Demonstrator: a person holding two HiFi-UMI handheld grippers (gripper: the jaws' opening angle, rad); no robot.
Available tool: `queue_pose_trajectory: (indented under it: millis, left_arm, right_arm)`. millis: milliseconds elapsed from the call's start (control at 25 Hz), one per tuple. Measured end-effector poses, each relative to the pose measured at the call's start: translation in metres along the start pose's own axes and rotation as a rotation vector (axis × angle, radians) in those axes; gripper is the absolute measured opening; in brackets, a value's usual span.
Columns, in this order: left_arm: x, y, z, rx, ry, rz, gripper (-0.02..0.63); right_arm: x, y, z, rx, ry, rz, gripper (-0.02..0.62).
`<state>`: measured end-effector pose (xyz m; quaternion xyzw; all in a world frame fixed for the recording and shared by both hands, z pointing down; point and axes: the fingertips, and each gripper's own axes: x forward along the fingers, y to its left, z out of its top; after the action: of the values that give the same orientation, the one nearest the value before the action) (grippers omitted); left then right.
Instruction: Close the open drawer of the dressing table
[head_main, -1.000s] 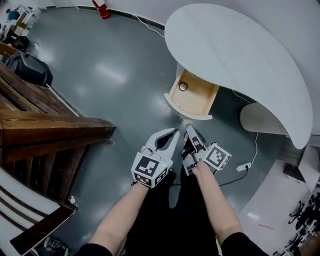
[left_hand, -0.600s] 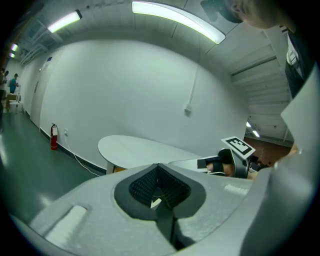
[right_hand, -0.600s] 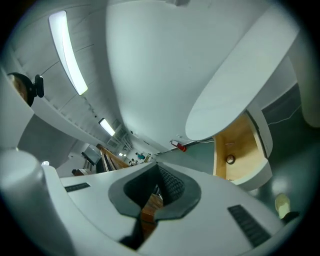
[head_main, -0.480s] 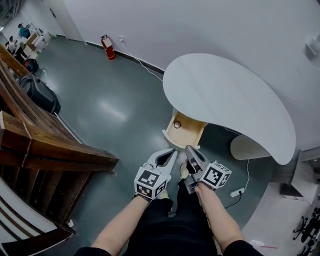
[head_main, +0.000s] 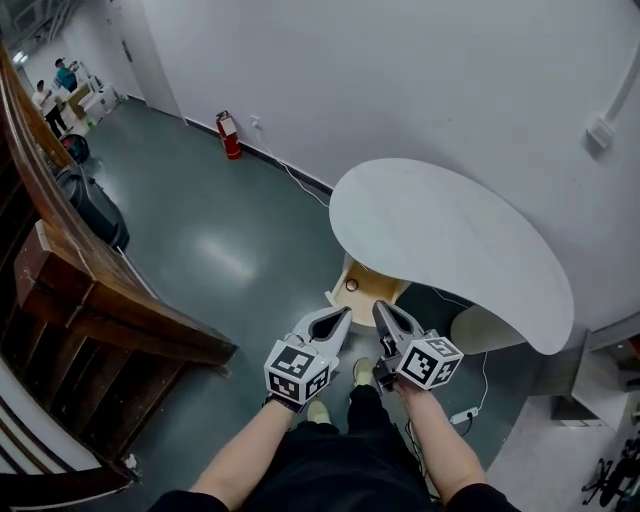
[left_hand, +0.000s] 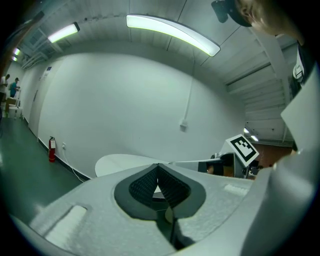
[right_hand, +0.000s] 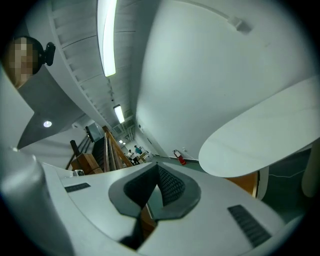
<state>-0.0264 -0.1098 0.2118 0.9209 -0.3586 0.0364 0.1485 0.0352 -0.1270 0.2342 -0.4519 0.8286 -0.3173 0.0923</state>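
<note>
The dressing table (head_main: 450, 235) has a white rounded top. Its wooden drawer (head_main: 368, 287) stands pulled out below the near edge, with a small round object (head_main: 351, 284) inside. My left gripper (head_main: 344, 313) and right gripper (head_main: 379, 307) are side by side in the air, short of the drawer and touching nothing. Both are shut and empty. In the left gripper view the shut left gripper (left_hand: 159, 165) points at the table top (left_hand: 125, 162). In the right gripper view the right gripper (right_hand: 158, 166) is shut, with the table top (right_hand: 265, 132) and the drawer's wood (right_hand: 246, 183) beyond.
A wooden stair railing (head_main: 110, 310) runs along the left. A red fire extinguisher (head_main: 229, 135) stands by the far wall, and a black bag (head_main: 95, 210) lies near the stairs. A power strip (head_main: 462, 415) and cable lie on the floor by the table's white base (head_main: 492, 326).
Both grippers have risen together with the view, so the table and drawer look smaller and farther. The right gripper has rolled, its marker cube now more upright. The drawer stays open.
</note>
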Motion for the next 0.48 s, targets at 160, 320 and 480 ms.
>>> queue_pose_trajectory:
  millis: [160,320,480]
  left_arm:
    - [-0.006,-0.005,0.018,0.02,-0.024,0.01,0.009]
    - [-0.003,-0.01,0.027,0.034,-0.033,0.016,0.009]
    - [-0.007,-0.007,0.027,0.035,-0.035,0.024,0.009]
  right_arm:
    - [-0.001,0.018,0.011,-0.046,-0.007,0.017,0.015]
    - [-0.003,0.024,0.021,-0.066,-0.015,0.03,0.015]
    - [-0.001,0.03,0.019,-0.072,-0.015,0.031,0.015]
